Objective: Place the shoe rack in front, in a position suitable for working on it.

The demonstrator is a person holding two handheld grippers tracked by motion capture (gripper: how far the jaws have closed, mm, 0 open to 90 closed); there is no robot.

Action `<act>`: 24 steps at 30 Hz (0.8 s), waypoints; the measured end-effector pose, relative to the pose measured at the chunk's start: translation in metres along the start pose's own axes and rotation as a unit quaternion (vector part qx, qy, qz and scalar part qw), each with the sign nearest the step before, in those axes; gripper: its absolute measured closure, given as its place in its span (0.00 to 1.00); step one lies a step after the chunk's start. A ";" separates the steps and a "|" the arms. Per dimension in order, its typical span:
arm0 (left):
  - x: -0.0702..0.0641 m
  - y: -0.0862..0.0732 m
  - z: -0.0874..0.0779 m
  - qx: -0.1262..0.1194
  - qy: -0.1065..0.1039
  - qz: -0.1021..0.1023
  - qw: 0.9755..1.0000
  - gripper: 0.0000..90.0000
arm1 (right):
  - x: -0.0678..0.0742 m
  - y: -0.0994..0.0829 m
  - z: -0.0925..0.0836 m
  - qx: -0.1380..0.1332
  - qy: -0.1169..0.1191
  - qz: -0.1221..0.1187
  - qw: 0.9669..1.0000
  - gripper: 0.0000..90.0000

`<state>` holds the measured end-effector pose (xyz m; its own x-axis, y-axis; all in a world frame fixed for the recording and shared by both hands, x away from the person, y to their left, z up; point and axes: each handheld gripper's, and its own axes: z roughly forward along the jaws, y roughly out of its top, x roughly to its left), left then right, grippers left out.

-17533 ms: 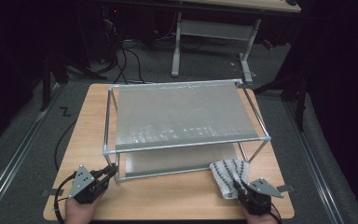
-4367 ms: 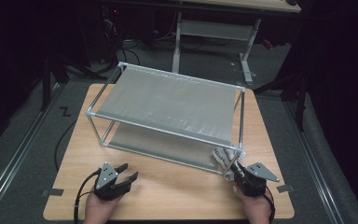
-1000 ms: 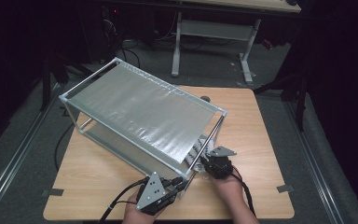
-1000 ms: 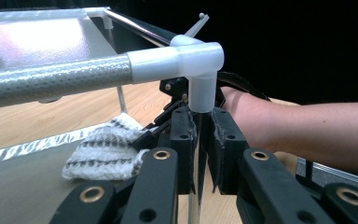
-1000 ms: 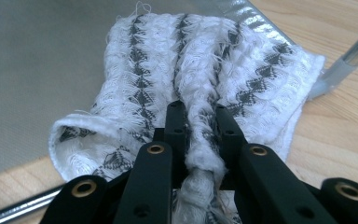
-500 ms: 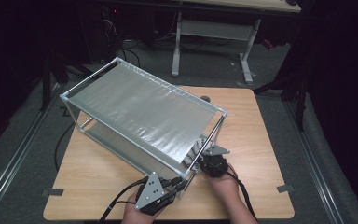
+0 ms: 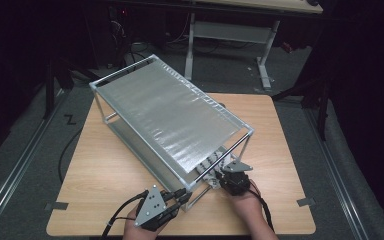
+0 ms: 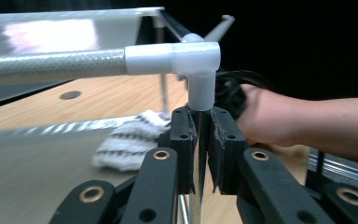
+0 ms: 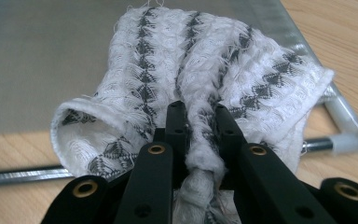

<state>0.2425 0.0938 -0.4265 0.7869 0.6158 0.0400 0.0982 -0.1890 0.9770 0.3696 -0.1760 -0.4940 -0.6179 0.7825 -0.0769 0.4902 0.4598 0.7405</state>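
A two-shelf metal rack stands diagonally on the wooden table. My left gripper is shut on the upright post at the rack's near corner, just under the white corner joint; in the left gripper view the pads squeeze the thin rod. A white cloth with dark stripes lies at the end of the lower shelf. My right gripper is shut on a bunched fold of it. In the high view this gripper sits at the rack's near right end, touching the cloth.
The rack's far corner overhangs the table's back left edge. Bare wood lies to the left and right of the rack. A round hole is in the tabletop. Another desk frame stands behind, and floor rails run on both sides.
Since the oldest frames the rack's right end has swung toward the near edge, and the left gripper has come from the table's left to the rack's corner post. Over the last second, hardly anything moved.
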 end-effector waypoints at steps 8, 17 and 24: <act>0.006 -0.001 -0.007 0.004 0.023 0.008 1.000 0.89 | -0.005 -0.011 -0.010 -0.005 -0.010 0.005 1.000 0.89; 0.010 -0.002 -0.007 0.000 0.034 0.012 0.999 0.89 | -0.009 -0.025 -0.023 -0.010 -0.019 0.012 1.000 0.89; 0.012 -0.006 -0.006 -0.009 0.016 0.006 1.000 0.74 | -0.010 -0.029 -0.025 -0.022 -0.023 0.023 0.999 0.88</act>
<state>0.2474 0.1067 -0.4302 0.7680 0.6378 0.0588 0.0775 -0.1838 0.9799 0.3462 -0.2079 -0.4974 -0.5658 0.8214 -0.0721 0.4887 0.4045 0.7730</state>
